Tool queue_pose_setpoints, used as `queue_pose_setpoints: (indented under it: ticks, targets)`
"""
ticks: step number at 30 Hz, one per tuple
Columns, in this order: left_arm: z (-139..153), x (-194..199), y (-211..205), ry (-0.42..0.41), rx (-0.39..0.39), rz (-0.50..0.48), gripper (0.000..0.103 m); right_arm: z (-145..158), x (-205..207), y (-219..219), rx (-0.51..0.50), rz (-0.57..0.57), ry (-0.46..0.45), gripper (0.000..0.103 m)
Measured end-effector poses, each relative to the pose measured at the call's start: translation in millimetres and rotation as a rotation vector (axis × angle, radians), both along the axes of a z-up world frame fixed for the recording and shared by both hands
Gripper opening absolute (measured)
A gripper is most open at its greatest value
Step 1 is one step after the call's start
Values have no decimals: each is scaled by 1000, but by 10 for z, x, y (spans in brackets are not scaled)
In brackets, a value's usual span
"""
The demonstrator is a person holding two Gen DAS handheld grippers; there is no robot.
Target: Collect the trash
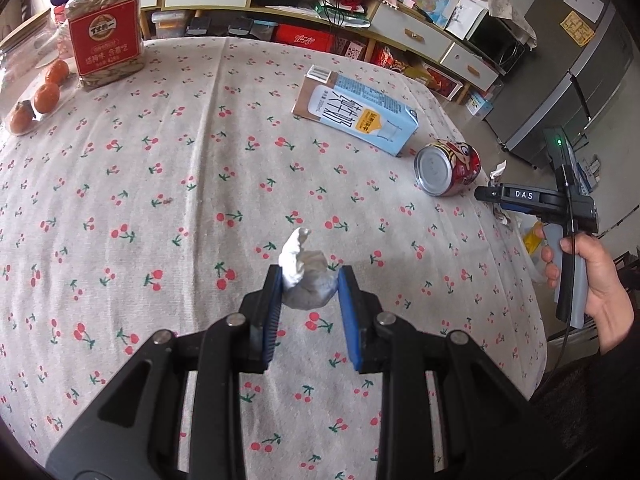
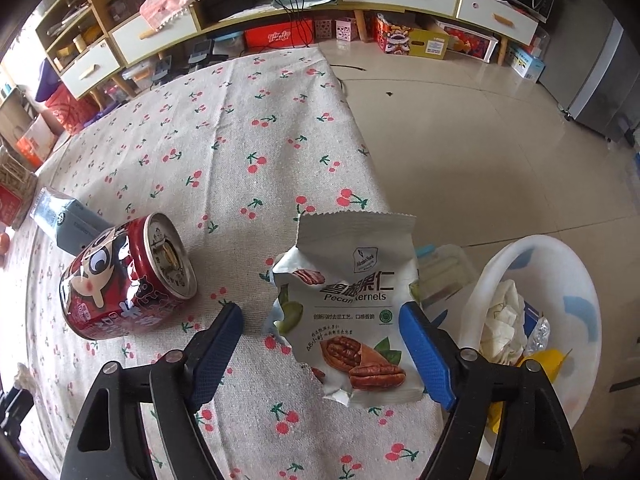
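Partly done: crumpled papers and wrappers already in white plastic basin [image 2: 576, 280] on floor beside table [image 1: 160, 200]. Left tool [image 1: 308, 284] clamped on crumpled white tissue wad [image 1: 306, 280]. Right tool [image 2: 320, 320] spread wide around torn silver pecan packet [image 2: 352, 312] at table edge, left pad clear, right pad close. Still left: dented red can [image 2: 128, 280], pale blue carton [image 1: 360, 116]. Open floor beyond edge.

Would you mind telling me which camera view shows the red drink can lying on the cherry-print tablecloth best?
The right wrist view: the dented red drink can lies close and large, showing its opened top and cartoon label. The left wrist view shows the can smaller, farther off, bottom end toward the camera.
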State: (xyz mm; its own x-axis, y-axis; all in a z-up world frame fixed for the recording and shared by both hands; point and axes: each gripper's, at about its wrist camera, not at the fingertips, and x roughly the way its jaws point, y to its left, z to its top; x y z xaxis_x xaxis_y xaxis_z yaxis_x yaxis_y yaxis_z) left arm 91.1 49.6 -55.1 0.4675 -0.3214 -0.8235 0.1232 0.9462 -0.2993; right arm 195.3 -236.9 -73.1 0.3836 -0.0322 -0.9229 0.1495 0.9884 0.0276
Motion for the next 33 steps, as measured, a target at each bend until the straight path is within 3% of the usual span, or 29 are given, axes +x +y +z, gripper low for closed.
queue_pose_setpoints:
  ticks: [4, 11, 17, 33]
  targets:
    - [9, -4, -3, -4, 1, 1, 30, 17, -20, -59, 8, -16, -6, 63]
    - [17, -16, -3, 0, -1, 3, 30, 48, -106, -96, 50, -2, -17, 27]
    - [27, -30, -18, -2, -1, 1, 30, 55, -156, -81, 55, 0, -25, 12]
    - [78, -58, -33, -14, -5, 1, 30, 264, -348, 42, 97, 39, -66, 8]
